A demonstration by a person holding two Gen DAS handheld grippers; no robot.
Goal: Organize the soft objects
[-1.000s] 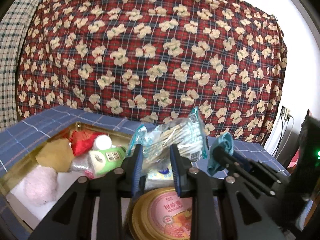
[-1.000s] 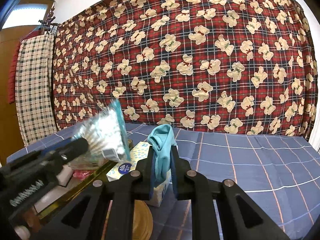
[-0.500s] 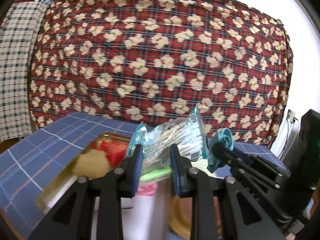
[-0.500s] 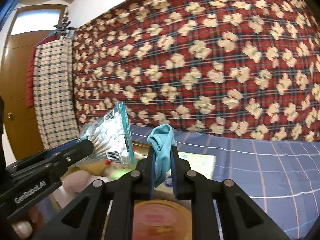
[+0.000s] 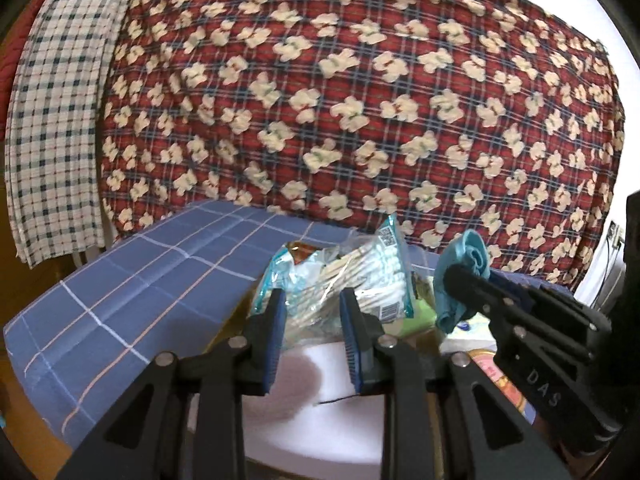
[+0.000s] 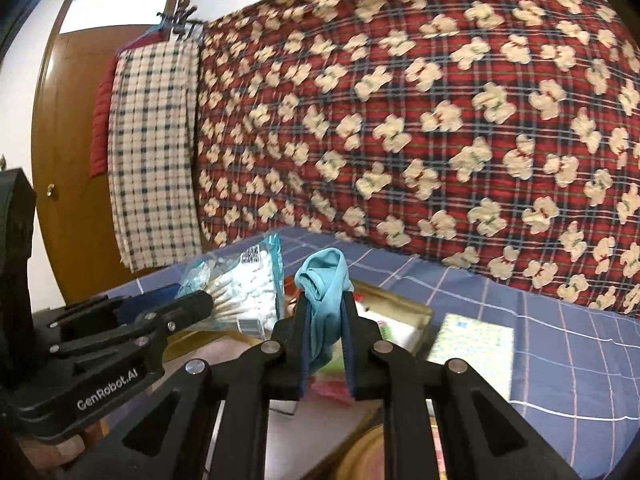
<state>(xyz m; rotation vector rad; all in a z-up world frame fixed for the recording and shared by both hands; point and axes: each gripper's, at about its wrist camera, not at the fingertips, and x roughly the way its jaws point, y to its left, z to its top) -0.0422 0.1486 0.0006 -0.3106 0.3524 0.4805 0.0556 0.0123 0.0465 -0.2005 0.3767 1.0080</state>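
Observation:
My left gripper (image 5: pixel 312 300) is shut on a clear bag of cotton swabs (image 5: pixel 344 280), held up above the gold-rimmed tray (image 6: pixel 404 300). From the right wrist view the same bag (image 6: pixel 244 280) sticks out of the left gripper (image 6: pixel 200 304) at the left. My right gripper (image 6: pixel 326 300) is shut on a teal cloth (image 6: pixel 324 292), which bunches above the fingertips and hangs between them. In the left wrist view that cloth (image 5: pixel 464 264) shows at the right, at the tip of the right gripper (image 5: pixel 460 276).
A blue checked cloth (image 5: pixel 140 280) covers the table. A patterned tissue pack (image 6: pixel 472 344) lies right of the tray, and a round tin (image 5: pixel 500 376) sits below the right gripper. A red floral quilt (image 5: pixel 340 100) hangs behind; a checked towel (image 6: pixel 152 152) and wooden door (image 6: pixel 60 140) are at the left.
Both views have swung to the left, so the tray's contents slid under the fingers and the towel and door came into sight. Both grips are unchanged.

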